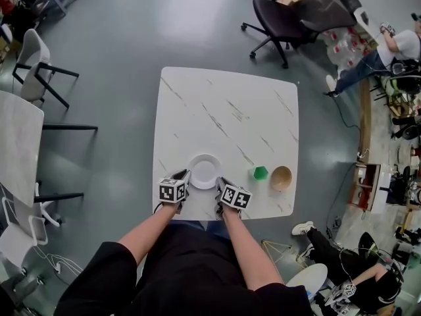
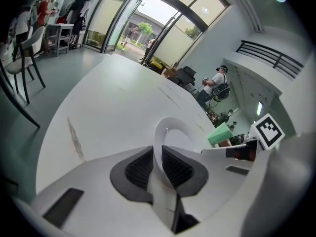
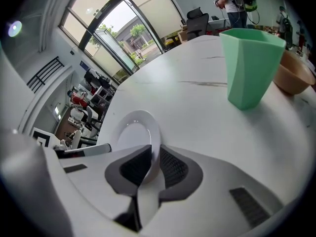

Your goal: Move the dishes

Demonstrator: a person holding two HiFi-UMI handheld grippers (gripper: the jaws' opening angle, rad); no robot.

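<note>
My left hand-held gripper and right hand-held gripper are clamping opposite rims of the white plate between them; lifting unevenly, I'm risking it slipping out or swinging into the green cup right of both.

I've got the white plate by its rim on both sides, my left gripper pinching its left edge and my right gripper its right edge. It's round and empty, near the table's front edge. Off to its right a small faceted green cup stands upright. Just beside that sits a tan bowl, upright and empty, toward the near right corner.
</note>
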